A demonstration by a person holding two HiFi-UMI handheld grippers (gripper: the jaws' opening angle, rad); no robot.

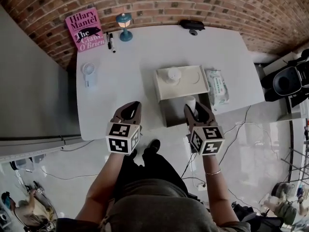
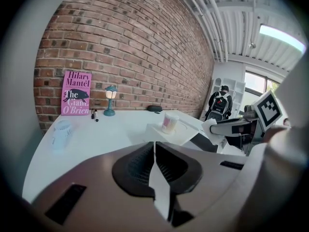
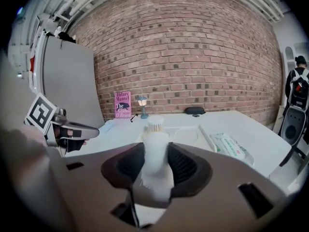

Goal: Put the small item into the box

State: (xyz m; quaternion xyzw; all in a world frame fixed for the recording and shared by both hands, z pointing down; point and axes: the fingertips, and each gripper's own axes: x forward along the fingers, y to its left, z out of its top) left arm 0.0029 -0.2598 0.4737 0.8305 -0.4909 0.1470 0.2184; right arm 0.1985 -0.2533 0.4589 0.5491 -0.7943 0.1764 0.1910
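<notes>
The small item (image 1: 191,103) is a white soft cylinder, and my right gripper (image 1: 192,109) is shut on it; both pads press its sides (image 3: 155,163). It hangs over the right part of the open grey box (image 1: 171,113) at the table's front edge. The box's white lid (image 1: 193,82) lies just behind the box, with a round white container (image 1: 172,75) standing on it. My left gripper (image 1: 129,109) is shut and holds nothing, hovering left of the box. The left gripper view shows its jaws (image 2: 154,151) meeting, and the held item (image 2: 211,126) off to the right.
A pack of wipes (image 1: 218,87) lies right of the lid. A small white fan (image 1: 89,74) sits at the left. A pink book (image 1: 86,29), pens (image 1: 111,41), a blue lamp (image 1: 124,26) and a black case (image 1: 191,24) line the far edge by the brick wall.
</notes>
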